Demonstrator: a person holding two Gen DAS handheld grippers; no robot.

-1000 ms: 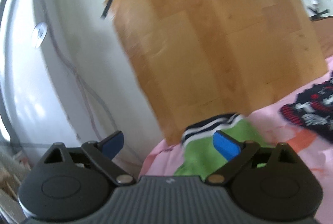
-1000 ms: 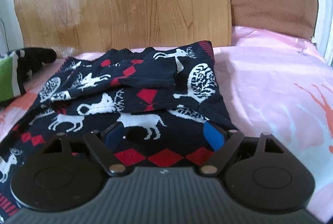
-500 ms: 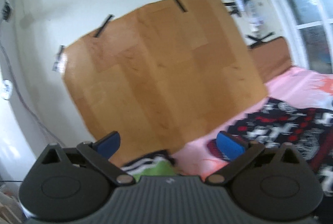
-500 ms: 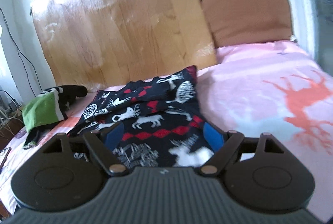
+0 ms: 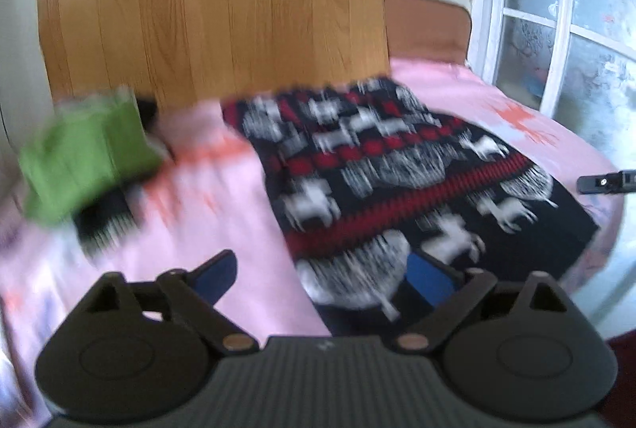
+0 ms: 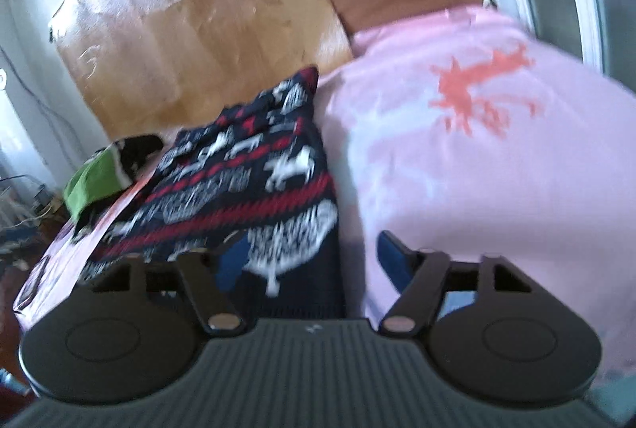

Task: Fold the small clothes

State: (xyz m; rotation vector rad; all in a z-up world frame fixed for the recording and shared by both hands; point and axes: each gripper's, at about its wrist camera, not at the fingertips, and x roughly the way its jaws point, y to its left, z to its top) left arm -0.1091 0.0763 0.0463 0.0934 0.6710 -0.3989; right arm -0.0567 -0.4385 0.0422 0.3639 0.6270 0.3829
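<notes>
Here both grippers hang near the front edge of a bed covered in a pink sheet, and neither has hold of anything. The left gripper has its blue-tipped fingers spread wide, one over bare sheet and the other over the near left corner of the sweater; the right gripper is likewise wide open, straddling the sweater's near right corner, one finger over the knit and the other over the sheet beside it. The sweater, dark with red bands and white animal figures, lies spread roughly flat across the middle of the bed, its far end by the wooden board leaning against the wall. The far end appears to have fabric lying over the body, though blur makes that uncertain. A green garment sits well off to the left near the board, bundled and apart from the sweater. Judging from this, the step in hand is the approach to the bottom hem, one gripper at each corner, for the next fold. The next move would call for both grippers to come down onto the two hem corners, close on the knit alone without catching the sheet, and then lift and carry the hem toward the far end evenly, so the fold lands square.
</notes>
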